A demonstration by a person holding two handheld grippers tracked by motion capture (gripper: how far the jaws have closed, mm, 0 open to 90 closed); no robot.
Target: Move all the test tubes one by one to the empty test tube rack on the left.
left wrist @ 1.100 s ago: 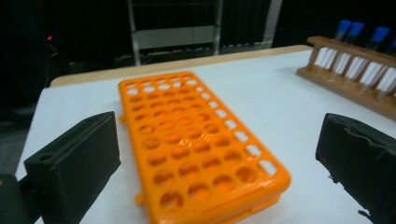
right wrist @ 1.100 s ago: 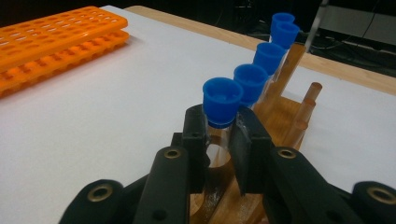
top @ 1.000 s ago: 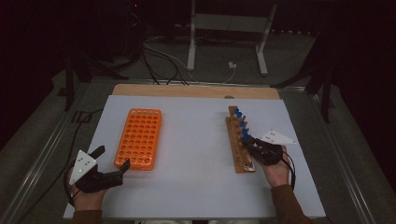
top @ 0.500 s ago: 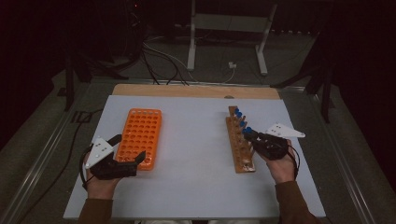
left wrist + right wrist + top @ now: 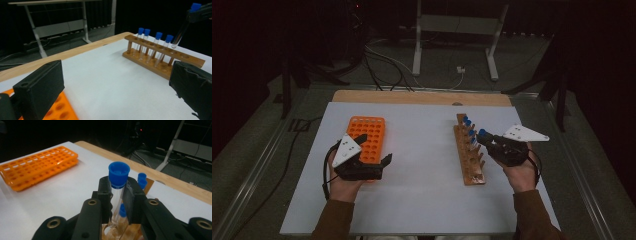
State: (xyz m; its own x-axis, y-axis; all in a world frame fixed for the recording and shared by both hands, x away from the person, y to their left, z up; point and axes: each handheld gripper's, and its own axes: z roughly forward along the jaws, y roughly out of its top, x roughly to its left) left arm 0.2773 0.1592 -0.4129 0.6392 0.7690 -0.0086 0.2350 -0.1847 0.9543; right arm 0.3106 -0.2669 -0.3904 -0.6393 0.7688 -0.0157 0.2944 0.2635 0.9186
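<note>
My right gripper is shut on a clear test tube with a blue cap and holds it upright, just above the wooden rack; the tube's lower end hangs clear of the holes. Several more blue-capped tubes stand in the far part of that rack. My left gripper hovers open at the near right corner of the orange rack, with nothing between its wide-set jaws. The orange rack's holes hold no tubes.
Both racks rest on a white sheet over a wooden table whose edge shows at the back. Beyond the table, cables and a metal stand lie on the dark floor. A metal rail runs along the left.
My right gripper has risen with the tube, lifting it out of the wooden rack. My left gripper has moved forward and right to the orange rack's near corner.
</note>
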